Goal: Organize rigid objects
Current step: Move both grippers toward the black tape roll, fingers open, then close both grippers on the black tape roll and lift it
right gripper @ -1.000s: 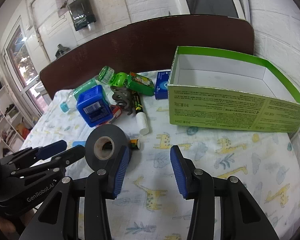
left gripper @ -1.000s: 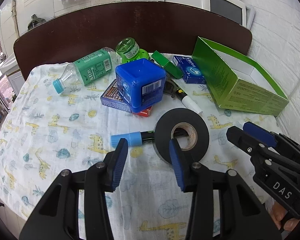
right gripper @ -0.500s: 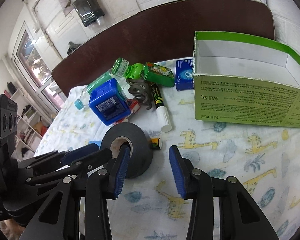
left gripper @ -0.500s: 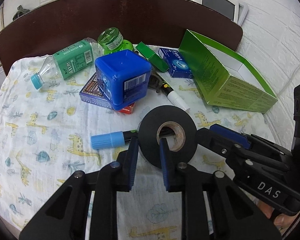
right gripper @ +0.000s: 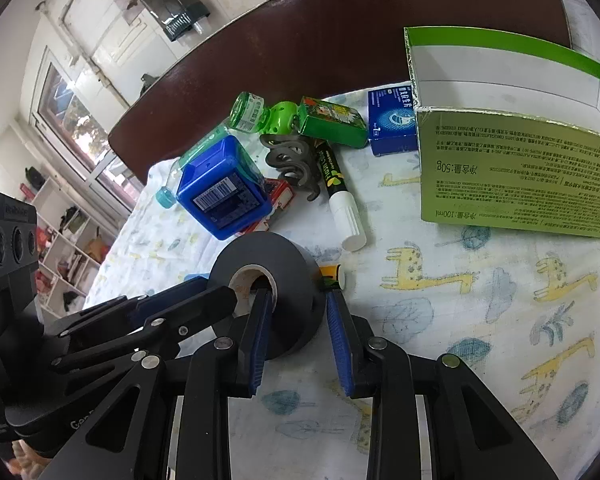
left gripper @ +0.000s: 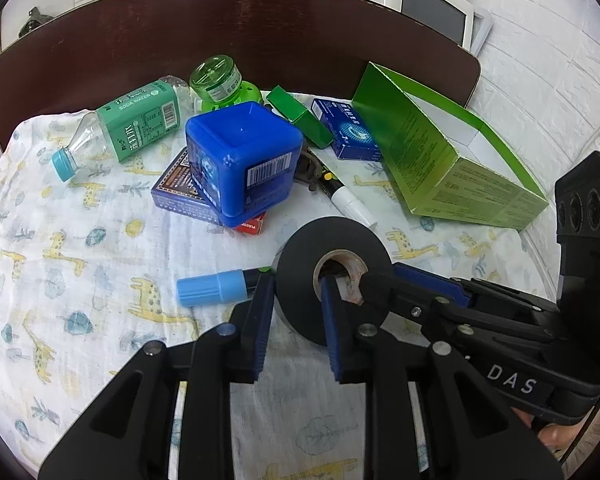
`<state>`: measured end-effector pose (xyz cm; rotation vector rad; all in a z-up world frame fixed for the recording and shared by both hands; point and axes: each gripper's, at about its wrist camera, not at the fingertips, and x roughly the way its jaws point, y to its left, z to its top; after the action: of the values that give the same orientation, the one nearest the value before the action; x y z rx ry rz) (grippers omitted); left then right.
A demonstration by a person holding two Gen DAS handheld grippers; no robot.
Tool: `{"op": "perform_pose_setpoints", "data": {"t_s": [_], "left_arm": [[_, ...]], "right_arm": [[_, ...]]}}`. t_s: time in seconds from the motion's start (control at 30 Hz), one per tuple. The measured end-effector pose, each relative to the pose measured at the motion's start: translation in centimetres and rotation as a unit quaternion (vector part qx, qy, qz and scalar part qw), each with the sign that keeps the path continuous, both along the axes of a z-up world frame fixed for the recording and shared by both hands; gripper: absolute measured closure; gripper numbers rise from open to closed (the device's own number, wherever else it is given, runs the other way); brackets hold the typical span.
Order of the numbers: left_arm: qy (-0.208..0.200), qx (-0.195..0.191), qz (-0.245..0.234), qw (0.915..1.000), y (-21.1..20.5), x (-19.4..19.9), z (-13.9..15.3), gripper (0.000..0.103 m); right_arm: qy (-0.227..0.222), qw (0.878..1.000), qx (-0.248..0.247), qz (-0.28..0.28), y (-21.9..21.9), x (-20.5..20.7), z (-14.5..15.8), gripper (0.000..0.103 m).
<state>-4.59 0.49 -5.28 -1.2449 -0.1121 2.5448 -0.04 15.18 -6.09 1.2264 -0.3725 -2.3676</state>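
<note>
A black roll of tape (left gripper: 296, 276) stands tilted on the giraffe-print cloth (left gripper: 80, 264), and it also shows in the right wrist view (right gripper: 284, 272). My left gripper (left gripper: 294, 320) is shut on the roll's near-left wall, one finger in the core. My right gripper (right gripper: 300, 328) straddles the roll's right wall, one finger in the core, one outside with a gap. A blue-capped marker (left gripper: 212, 290) lies under the roll.
An open green box (left gripper: 456, 160) stands at the right (right gripper: 512, 160). A blue cube container (left gripper: 244, 160), a soda bottle (left gripper: 132, 124), green jar (left gripper: 216, 78), blue carton (left gripper: 348, 130), glue stick (right gripper: 338, 192) and grey hair claw (right gripper: 292, 160) crowd the back.
Both grippers moved in onto the tape roll. The left one closed from wide open onto the roll's wall. The right one narrowed and slid a finger into the core.
</note>
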Motion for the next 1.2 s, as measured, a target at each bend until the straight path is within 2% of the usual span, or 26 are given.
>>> {"op": "perform_pose_setpoints", "data": {"t_s": [0.2, 0.4, 0.43, 0.47, 0.5, 0.53, 0.57, 0.63, 0.7, 0.77, 0.83, 0.87, 0.9, 1.1, 1.17, 1.2], "left_arm": [[0.002, -0.008, -0.004, 1.0000, 0.1, 0.3, 0.1, 0.083], [0.013, -0.018, -0.002, 0.9997, 0.4, 0.9, 0.9, 0.085], [0.014, -0.010, -0.013, 0.9998, 0.6, 1.1, 1.1, 0.095], [0.012, 0.002, -0.025, 0.9996, 0.8, 1.2, 1.3, 0.101], [0.013, 0.009, -0.032, 0.9994, 1.1, 1.4, 1.6, 0.103], [0.022, -0.002, -0.028, 0.9994, 1.5, 1.6, 1.9, 0.103], [0.032, -0.020, -0.024, 0.9990, 2.0, 1.7, 2.0, 0.103], [0.024, -0.031, -0.031, 0.9988, 2.5, 1.6, 1.8, 0.103], [0.015, -0.024, -0.033, 0.9990, 2.2, 1.6, 1.5, 0.096], [0.020, -0.039, -0.023, 0.9988, 1.6, 1.9, 1.4, 0.090], [0.027, -0.051, -0.007, 0.9983, 0.7, 2.2, 1.4, 0.058], [0.031, -0.049, -0.002, 0.9983, 0.3, 2.3, 1.5, 0.053], [0.034, -0.045, 0.000, 0.9984, 0.0, 2.3, 1.5, 0.051], [0.002, -0.030, 0.002, 0.9995, -0.4, 1.3, 0.4, 0.053], [-0.009, -0.021, 0.002, 0.9997, -0.5, 1.0, -0.1, 0.055], [-0.013, -0.019, 0.003, 0.9997, -0.5, 0.8, -0.2, 0.058]], "right_arm": [[0.003, 1.000, 0.005, 0.007, -0.3, 0.2, 0.1, 0.073], [0.025, 0.999, 0.024, 0.010, -0.6, 1.0, 1.1, 0.075], [0.030, 0.999, 0.027, 0.011, -0.6, 1.1, 1.3, 0.075], [0.034, 0.999, 0.027, 0.013, -0.6, 1.2, 1.5, 0.075], [0.036, 0.999, 0.021, 0.018, -0.5, 1.3, 1.6, 0.079], [0.037, 0.999, 0.002, 0.033, -0.6, 1.4, 1.9, 0.089], [0.038, 0.998, -0.013, 0.047, -0.7, 1.6, 2.2, 0.092], [0.055, 0.998, 0.010, 0.034, -1.0, 1.9, 2.8, 0.093], [0.063, 0.997, 0.031, 0.016, -0.8, 1.9, 2.9, 0.093], [0.049, 0.999, 0.010, 0.011, 0.3, 1.8, 2.7, 0.093], [0.036, 0.999, -0.004, 0.005, 1.5, 1.8, 2.5, 0.093], [0.032, 0.999, -0.004, 0.002, 2.0, 1.8, 2.3, 0.093], [0.030, 1.000, -0.002, 0.000, 2.3, 1.7, 2.1, 0.093], [-0.009, 1.000, -0.016, 0.019, 1.5, 1.2, 0.7, 0.092], [-0.006, 1.000, -0.012, 0.028, 0.8, 1.3, 0.7, 0.089], [-0.005, 0.999, -0.009, 0.031, 0.5, 1.4, 0.7, 0.083]]}}
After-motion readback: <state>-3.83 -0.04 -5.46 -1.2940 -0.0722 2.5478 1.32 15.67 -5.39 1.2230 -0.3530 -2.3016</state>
